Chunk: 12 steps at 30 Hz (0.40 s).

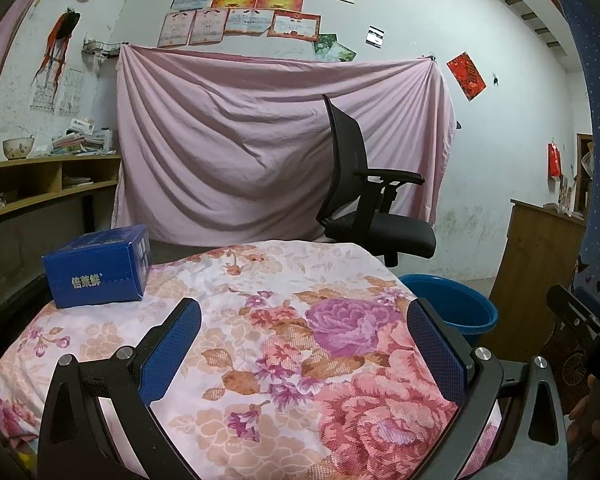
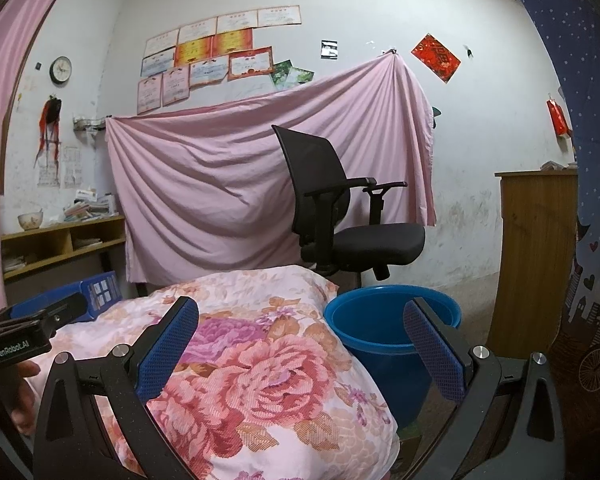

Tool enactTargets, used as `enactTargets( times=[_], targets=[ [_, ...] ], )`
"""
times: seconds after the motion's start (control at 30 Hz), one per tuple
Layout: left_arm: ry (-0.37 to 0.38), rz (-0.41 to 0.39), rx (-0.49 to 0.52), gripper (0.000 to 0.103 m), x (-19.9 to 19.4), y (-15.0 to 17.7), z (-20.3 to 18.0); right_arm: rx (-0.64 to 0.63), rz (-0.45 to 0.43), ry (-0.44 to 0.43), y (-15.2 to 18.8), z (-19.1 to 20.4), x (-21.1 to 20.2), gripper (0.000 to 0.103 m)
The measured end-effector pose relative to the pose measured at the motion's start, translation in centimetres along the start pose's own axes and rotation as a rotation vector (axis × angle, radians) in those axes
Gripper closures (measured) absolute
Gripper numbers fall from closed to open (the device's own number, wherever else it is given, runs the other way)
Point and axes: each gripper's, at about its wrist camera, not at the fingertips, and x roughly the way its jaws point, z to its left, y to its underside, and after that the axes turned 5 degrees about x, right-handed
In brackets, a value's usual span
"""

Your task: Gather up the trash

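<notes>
The left hand-held gripper (image 1: pixel 304 344) hangs above the middle of a surface draped in a pink and white floral quilted cloth (image 1: pixel 284 320), its two blue-padded fingers (image 1: pixel 172 356) spread wide apart with nothing between them. The right hand-held gripper (image 2: pixel 300 344) is spread just as wide and empty, sitting over the right edge of the same floral cloth (image 2: pixel 260 380), so that its left finger lies over the fabric and its right finger over a round blue plastic bucket (image 2: pixel 380 344).

A rectangular blue cardboard box with white printed characters (image 1: pixel 100 268) rests on the cloth at the far left corner of the surface, well apart from both grippers. In the right wrist view only a part of this blue box (image 2: pixel 100 292) shows, behind the body of the other gripper at the left edge of the frame.

The bucket (image 1: pixel 460 308) stands on the floor just beside the right edge of the surface, its mouth open and facing up. No loose scrap of trash can be made out on the cloth, and the inside of the bucket is too shadowed to tell what it holds.

Beyond the far edge of the surface a black mesh-backed office chair (image 1: pixel 364 200) stands before a pink sheet hung across the wall (image 1: pixel 228 144). A wooden cabinet (image 2: pixel 536 256) stands to the right of the bucket.
</notes>
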Motion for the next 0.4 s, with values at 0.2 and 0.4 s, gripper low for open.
enactTargets(
  times=[0.2, 0.4],
  targets=[
    [-0.050, 0.011, 0.062, 0.002, 0.31, 0.17, -0.67, 0.003, 0.005, 0.000, 0.11, 0.04, 0.05, 0.000],
    [-0.063, 0.017, 0.071, 0.002, 0.86, 0.64, -0.59, 0.003, 0.012, -0.002, 0.16, -0.01, 0.27, 0.000]
  ],
)
